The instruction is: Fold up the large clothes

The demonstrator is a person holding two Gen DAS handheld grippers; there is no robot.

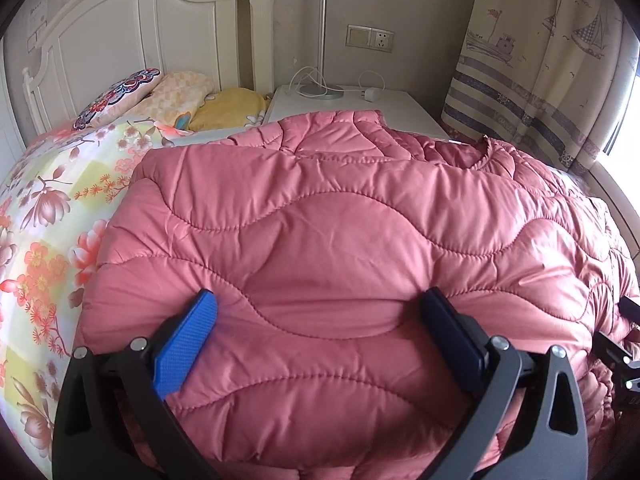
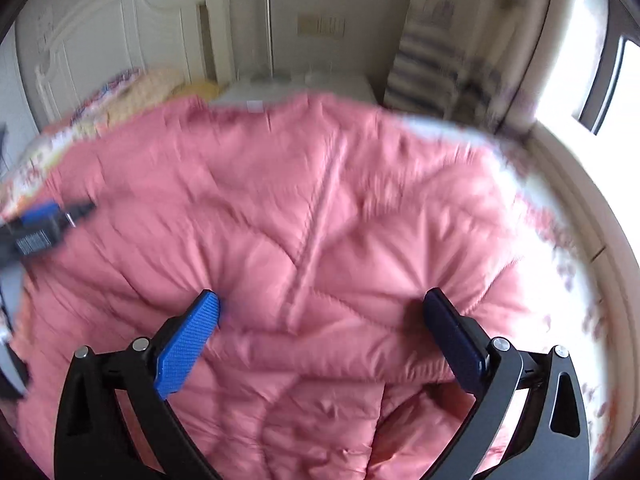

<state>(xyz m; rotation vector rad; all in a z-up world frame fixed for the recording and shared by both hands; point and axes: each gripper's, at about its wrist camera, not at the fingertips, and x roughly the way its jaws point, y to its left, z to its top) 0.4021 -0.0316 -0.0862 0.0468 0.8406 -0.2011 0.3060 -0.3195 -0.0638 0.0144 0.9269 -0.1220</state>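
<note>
A large pink quilted jacket [image 1: 340,232] lies spread over the bed, its collar toward the far right. My left gripper [image 1: 320,304] hovers low over its near part, jaws wide open, blue pads apart, with puffy fabric lying between them but not pinched. In the blurred right wrist view the same jacket [image 2: 320,200] shows a centre seam. My right gripper [image 2: 320,304] is wide open over it, nothing clamped. The left gripper [image 2: 44,224] shows at that view's left edge. Part of the right gripper [image 1: 624,344] peeks in at the left wrist view's right edge.
A floral bedsheet [image 1: 48,208] covers the bed to the left, with pillows [image 1: 120,96] against a white headboard [image 1: 120,32]. Behind the jacket stands a white nightstand [image 1: 360,104] with a lamp [image 1: 322,40] and cables. A curtain [image 1: 540,80] and a bright window [image 2: 592,80] are at right.
</note>
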